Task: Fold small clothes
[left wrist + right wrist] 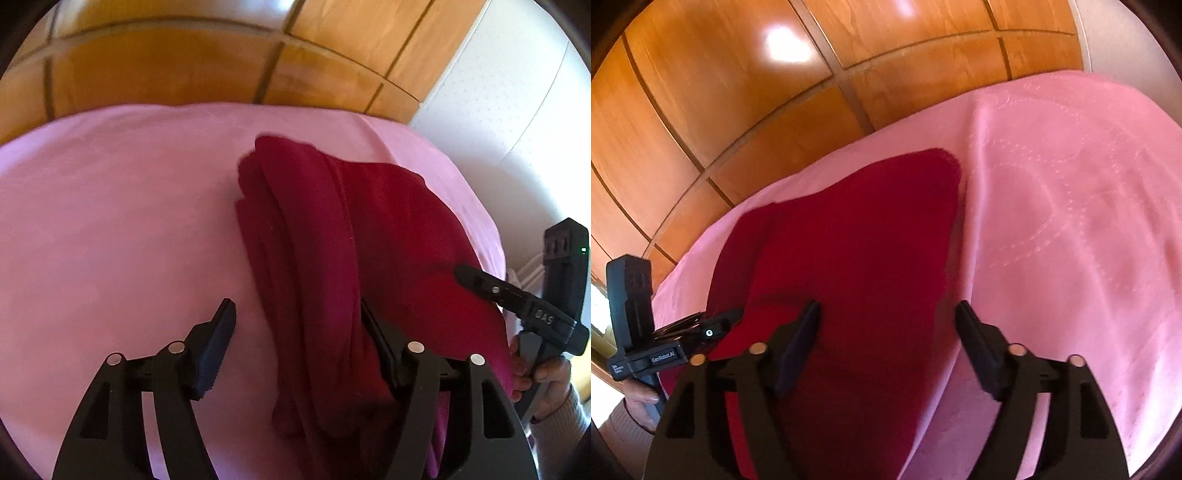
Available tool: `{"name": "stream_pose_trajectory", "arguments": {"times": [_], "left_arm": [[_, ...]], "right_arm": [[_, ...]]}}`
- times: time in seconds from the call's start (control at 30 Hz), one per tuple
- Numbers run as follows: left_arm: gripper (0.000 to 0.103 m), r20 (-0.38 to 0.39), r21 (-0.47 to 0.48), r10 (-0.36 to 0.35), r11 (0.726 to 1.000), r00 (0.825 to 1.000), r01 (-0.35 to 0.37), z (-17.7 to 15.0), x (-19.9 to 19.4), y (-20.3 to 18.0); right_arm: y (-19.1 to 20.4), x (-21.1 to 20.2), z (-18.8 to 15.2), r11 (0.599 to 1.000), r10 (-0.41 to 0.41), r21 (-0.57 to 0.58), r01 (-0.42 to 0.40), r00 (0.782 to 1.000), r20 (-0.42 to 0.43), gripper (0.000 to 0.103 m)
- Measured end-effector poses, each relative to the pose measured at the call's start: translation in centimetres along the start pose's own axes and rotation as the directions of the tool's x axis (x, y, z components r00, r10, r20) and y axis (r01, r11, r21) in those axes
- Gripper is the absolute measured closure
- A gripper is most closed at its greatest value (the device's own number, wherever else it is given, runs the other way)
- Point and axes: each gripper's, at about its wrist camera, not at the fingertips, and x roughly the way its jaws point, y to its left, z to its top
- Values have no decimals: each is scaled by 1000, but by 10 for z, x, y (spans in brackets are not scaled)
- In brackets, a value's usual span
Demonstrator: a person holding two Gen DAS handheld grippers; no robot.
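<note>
The pink bedspread (110, 221) lay broad, the dark red garment (332, 240) folded in layers upon it. Left tongs (299, 347) and right tongs (888, 347) both gaped, gripping nothing. Best next: pinch one edge squarely, both layers together.

Dark red garment (332, 258), soft knit-like cloth, folded into a long narrow bundle with several stacked layers showing as lengthwise ridges along its left edge. Lies flat on the pink bedcover (110, 221). Relative to the left gripper (297, 325): runs from between the fingers away forward, its bulk toward the right finger. Relative to the right gripper (888, 321): lies under and ahead, shifted toward the left finger, far end tapering to a rounded corner.
</note>
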Motion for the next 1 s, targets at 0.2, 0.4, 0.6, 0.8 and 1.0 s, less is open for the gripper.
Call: {"name": "stream_pose_trajectory", "arguments": {"times": [0.2, 0.4, 0.6, 0.8, 1.0], "left_arm": [[36, 96, 50, 145, 987, 985, -150, -22, -42, -13], [36, 103, 62, 253, 964, 962, -260, -37, -35, -21], [32, 133, 13, 292, 955, 947, -296, -41, -38, -20], [32, 175, -18, 310, 950, 934, -312, -50, -66, -33], [26, 235, -62, 360, 933, 903, -355, -63, -95, -42]], "right_arm": [[25, -51, -6, 997, -19, -68, 26, 995, 96, 41], [82, -49, -61, 962, -28, -269, 39, 999, 42, 63], [99, -26, -92, 934, -162, -312, 174, 985, 65, 58], [99, -40, -87, 960, -126, -245, 137, 990, 59, 34], [113, -63, -92, 963, -171, -191, 190, 979, 114, 20]]}}
